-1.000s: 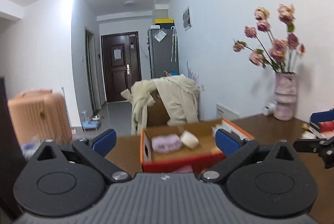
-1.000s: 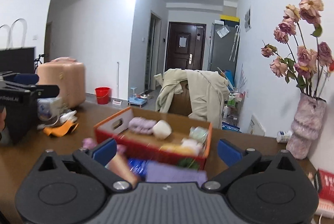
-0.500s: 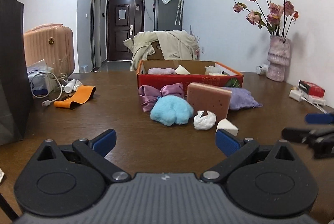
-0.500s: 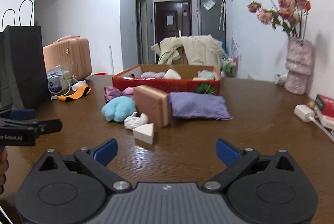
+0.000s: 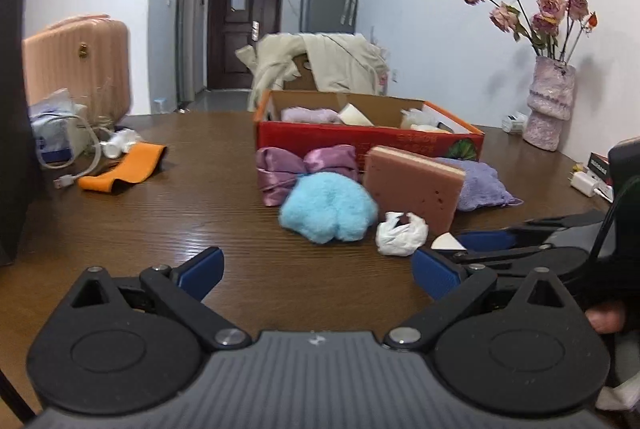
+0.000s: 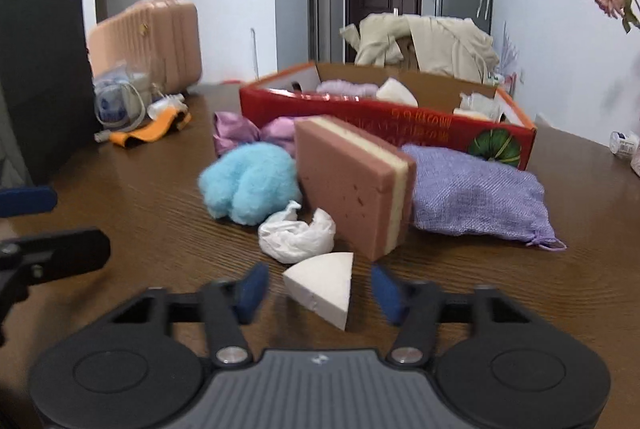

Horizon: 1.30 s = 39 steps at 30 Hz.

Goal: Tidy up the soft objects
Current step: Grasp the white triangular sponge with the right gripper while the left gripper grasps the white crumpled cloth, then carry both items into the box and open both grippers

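A white wedge sponge (image 6: 324,285) lies on the brown table (image 6: 160,229), between the fingers of my right gripper (image 6: 319,293). Its jaws are closing, with a narrow gap still on each side of the wedge. Just beyond lie a crumpled white bag (image 6: 296,235), a pink sponge block (image 6: 348,189) on edge, a blue fluffy ball (image 6: 250,187), a lilac pouch (image 6: 476,201) and a purple satin bow (image 6: 248,133). Behind them stands the red cardboard box (image 6: 380,113) with soft items inside. My left gripper (image 5: 318,273) hangs open over bare table, short of the blue fluffy ball (image 5: 328,207).
An orange band (image 5: 124,169), a cable and a charger pack (image 5: 60,141) lie at the left beside a black paper bag (image 6: 40,69). A vase of flowers (image 5: 550,109) and a small box with a plug (image 5: 588,181) sit at the right. A peach suitcase (image 5: 76,65) stands beyond the table.
Both grippers have sunk toward the table and tilted down. The right one has come forward around the white wedge, and its jaws have narrowed from wide open.
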Each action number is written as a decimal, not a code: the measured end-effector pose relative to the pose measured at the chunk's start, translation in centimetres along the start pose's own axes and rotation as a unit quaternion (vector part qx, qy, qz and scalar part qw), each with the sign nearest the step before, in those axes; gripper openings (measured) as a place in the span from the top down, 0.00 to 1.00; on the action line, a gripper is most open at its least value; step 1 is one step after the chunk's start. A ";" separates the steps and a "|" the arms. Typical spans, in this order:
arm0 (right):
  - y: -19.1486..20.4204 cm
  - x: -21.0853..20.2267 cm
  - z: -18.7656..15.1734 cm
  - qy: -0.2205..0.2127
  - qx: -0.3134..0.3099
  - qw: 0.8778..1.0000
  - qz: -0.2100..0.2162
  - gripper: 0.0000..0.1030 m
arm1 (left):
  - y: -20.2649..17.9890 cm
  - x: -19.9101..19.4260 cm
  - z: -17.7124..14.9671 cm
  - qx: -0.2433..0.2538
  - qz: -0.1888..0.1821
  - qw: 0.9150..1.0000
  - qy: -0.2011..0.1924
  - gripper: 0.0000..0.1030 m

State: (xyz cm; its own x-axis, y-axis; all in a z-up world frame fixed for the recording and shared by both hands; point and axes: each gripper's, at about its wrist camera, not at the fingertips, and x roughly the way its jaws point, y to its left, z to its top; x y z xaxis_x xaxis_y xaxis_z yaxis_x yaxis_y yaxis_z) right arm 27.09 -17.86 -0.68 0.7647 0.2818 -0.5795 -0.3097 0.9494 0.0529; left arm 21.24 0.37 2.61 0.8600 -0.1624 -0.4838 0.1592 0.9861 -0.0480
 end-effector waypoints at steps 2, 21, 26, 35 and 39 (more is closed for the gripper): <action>-1.0 -0.7 -0.2 -0.011 0.015 1.000 0.005 0.69 | -0.7 1.2 0.6 0.001 -0.020 1.000 0.009 0.10; -7.3 -6.3 -3.6 -0.111 0.120 0.987 0.006 0.70 | -7.7 11.2 1.7 0.059 -0.023 0.995 0.080 0.74; -7.2 -6.4 -3.7 -0.112 0.123 0.986 -0.006 0.70 | -7.0 8.7 1.8 0.036 -0.040 0.996 0.070 0.75; -6.2 -7.7 -0.7 -0.120 0.086 0.989 -0.002 0.70 | -4.6 3.9 4.4 0.025 -0.055 0.998 0.008 0.75; -7.7 -7.2 5.0 -0.138 0.066 0.988 0.015 0.70 | -1.7 4.8 9.9 0.012 -0.079 0.997 -0.022 0.75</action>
State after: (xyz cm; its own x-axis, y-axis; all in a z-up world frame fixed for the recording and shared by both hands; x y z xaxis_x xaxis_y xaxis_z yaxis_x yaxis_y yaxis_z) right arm 26.76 -26.54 7.18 0.8869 0.3194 -0.3338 -0.2718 0.9450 0.1821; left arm 29.91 -2.40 9.07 0.8437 -0.3175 -0.4328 0.3057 0.9470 -0.0988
